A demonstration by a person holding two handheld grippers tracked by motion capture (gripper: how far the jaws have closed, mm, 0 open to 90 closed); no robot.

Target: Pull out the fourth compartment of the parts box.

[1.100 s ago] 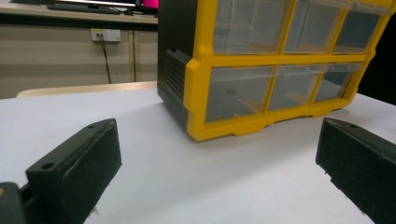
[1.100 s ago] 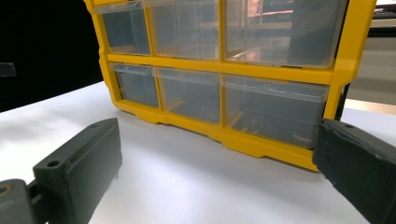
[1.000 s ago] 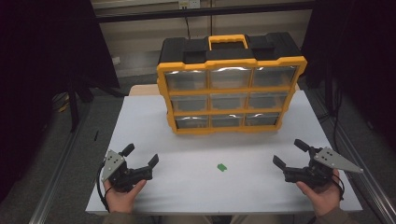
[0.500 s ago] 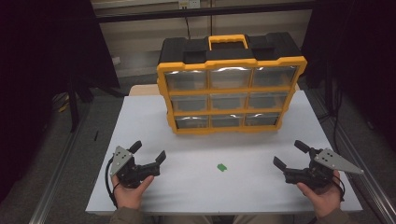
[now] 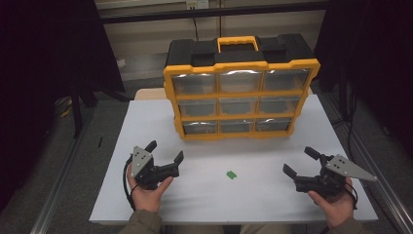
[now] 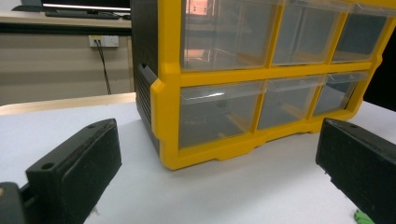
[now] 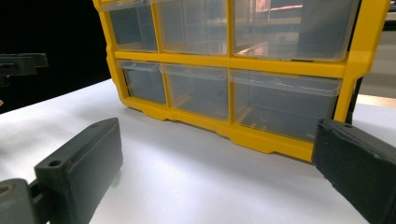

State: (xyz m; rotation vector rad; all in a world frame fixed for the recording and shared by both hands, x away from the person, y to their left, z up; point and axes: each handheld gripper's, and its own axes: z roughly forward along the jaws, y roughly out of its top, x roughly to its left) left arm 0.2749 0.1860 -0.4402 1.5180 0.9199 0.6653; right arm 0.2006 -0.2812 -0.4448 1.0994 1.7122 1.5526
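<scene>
Grippers both sit low over the white table (image 5: pixel 122 141), each in a hand. Left gripper (image 5: pixel 165 151) has its jaws spread wide, holding nothing, and so does the right gripper (image 5: pixel 300 162). Between them lies a small green piece (image 5: pixel 231 174) (too small to identify), nearer the left one. Behind it stands the yellow organizer (image 5: pixel 241 100), 9 clear drawers all shut.

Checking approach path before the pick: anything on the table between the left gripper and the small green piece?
Nothing visible. In the high view the left gripper, jaws open, sits left of the small green piece with bare white table between them. The yellow drawer organizer stands farther back, off that line. The right gripper is on the piece's other side.
</scene>
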